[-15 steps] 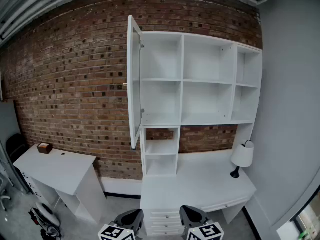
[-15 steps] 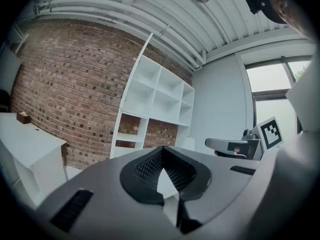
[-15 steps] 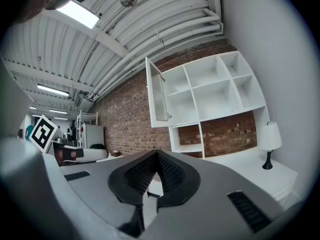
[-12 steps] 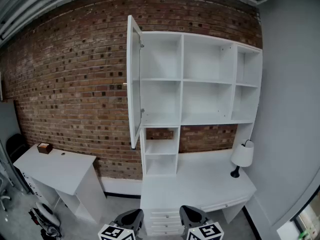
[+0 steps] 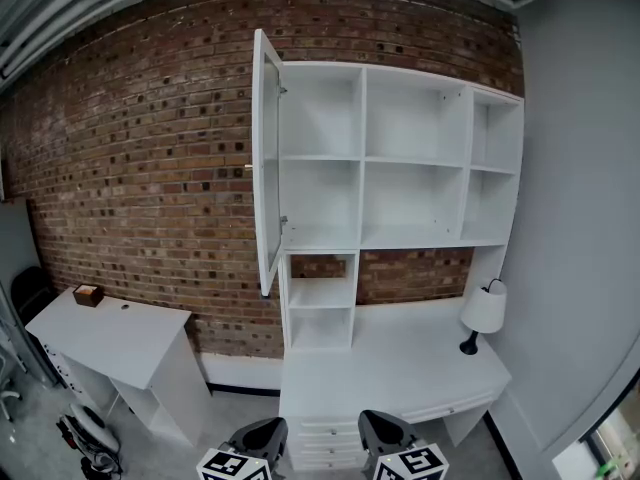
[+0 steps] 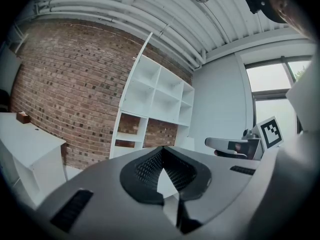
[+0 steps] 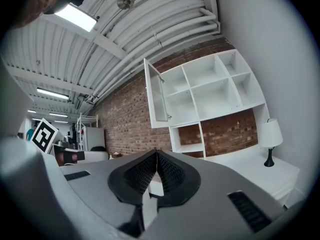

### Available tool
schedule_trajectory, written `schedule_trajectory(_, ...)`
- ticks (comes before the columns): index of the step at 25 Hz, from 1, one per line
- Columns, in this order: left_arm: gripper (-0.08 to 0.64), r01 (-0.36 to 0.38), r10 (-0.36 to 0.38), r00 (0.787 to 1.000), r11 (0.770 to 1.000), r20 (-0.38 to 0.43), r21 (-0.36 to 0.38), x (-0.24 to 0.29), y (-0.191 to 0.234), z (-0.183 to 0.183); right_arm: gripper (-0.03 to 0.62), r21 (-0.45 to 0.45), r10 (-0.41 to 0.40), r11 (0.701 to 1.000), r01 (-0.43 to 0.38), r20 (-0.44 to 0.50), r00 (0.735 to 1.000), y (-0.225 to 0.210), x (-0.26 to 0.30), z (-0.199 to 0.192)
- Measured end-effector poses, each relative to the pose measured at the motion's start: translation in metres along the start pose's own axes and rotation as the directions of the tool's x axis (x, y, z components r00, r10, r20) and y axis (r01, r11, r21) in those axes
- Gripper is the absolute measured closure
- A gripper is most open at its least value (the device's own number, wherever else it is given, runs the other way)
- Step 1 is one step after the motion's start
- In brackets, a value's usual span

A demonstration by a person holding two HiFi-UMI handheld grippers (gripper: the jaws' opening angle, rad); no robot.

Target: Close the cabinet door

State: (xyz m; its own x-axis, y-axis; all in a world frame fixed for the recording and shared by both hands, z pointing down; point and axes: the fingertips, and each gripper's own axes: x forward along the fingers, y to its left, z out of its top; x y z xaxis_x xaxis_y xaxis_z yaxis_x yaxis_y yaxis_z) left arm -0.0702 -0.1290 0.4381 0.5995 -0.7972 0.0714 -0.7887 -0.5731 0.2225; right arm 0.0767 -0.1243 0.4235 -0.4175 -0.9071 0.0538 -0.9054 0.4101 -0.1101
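Note:
A white shelf cabinet hangs on the brick wall above a desk. Its one door, at the left end, stands swung out from the wall, nearly edge-on to me, with a small knob on its outer face. The right gripper view shows the same door open beside the empty compartments. My left gripper and right gripper are low at the bottom edge, far below the door and touching nothing. The left gripper and the right gripper each have their jaws closed together on nothing.
A white desk with drawers stands under the cabinet, with a small table lamp at its right end. A second white table to the left carries a small brown box. A grey wall closes the right side.

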Motion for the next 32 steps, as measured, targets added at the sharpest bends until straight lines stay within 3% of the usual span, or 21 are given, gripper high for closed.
schedule_trajectory(23,0.552,-0.044,0.043,0.999,0.999,0.015,0.017,-0.010,0.018,0.008,0.566,-0.029,0.058,0.998,-0.059,-0.007,0.998,0.027,0.023,0.008)
schedule_trajectory(32,0.554,-0.026,0.026,1.000,0.999,0.003,0.027,-0.008,0.027,0.013,0.566,-0.072,0.100,0.992,-0.100,-0.003,0.995,0.051,0.046,0.019)
